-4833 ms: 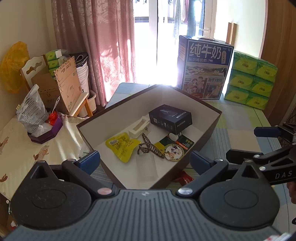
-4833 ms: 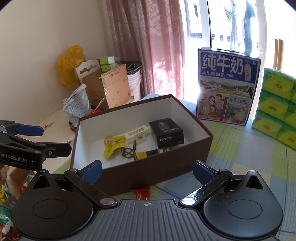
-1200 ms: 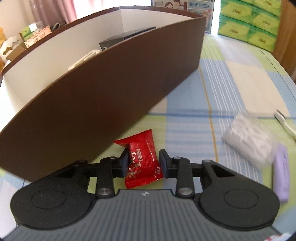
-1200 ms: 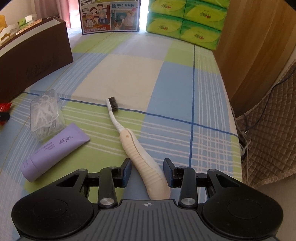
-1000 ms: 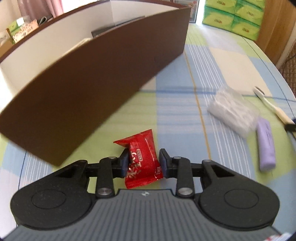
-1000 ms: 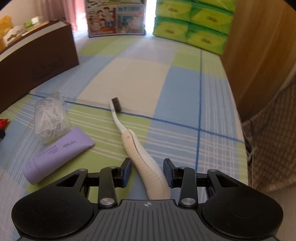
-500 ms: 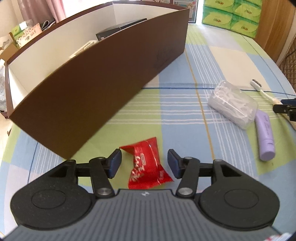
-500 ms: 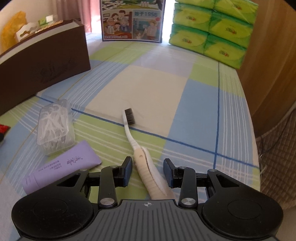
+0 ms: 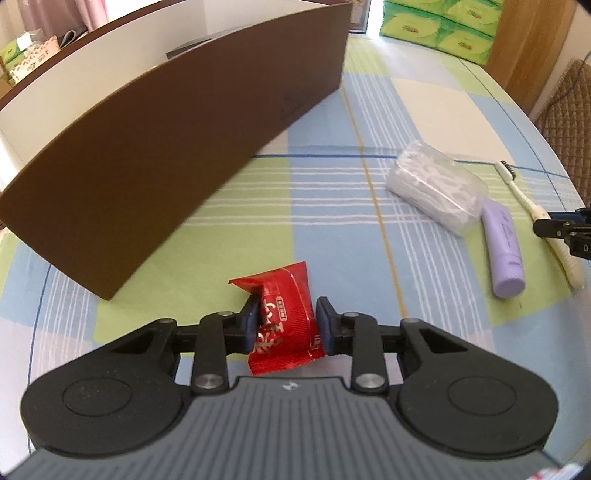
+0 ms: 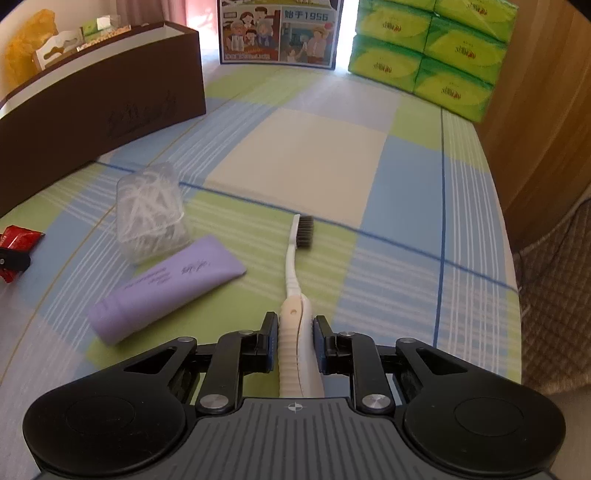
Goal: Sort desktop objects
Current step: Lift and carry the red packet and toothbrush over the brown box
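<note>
Your left gripper is closing its jaws on the red candy wrapper: the dark pads sit against both sides of the crinkled, glossy foil packet, whose twisted end fans out ahead of the fingertips. The packet lies on the checked tablecloth, a flat weave of pale blue, green and cream squares with thin white stripes, close to the near corner of the brown box. That box is a rectangular cardboard one, matt brown outside and white inside, standing toward the left edge of the table.

Your right gripper is clamped on the toothbrush, its pads pressed on the thick cream handle, which is ribbed on one side and smooth on the other. The slim white neck runs away from you to a head of dark bristles lying on a green square, toward the right edge of the cloth.

Just left of the brush lies a lilac tube, soft and smooth with a flat crimped end and a round cap. Touching its crimped end is a clear plastic box of floss picks, rounded at the corners, the white picks jumbled inside.

At the far edge stand a printed milk carton and stacked green tissue packs in shiny film.
</note>
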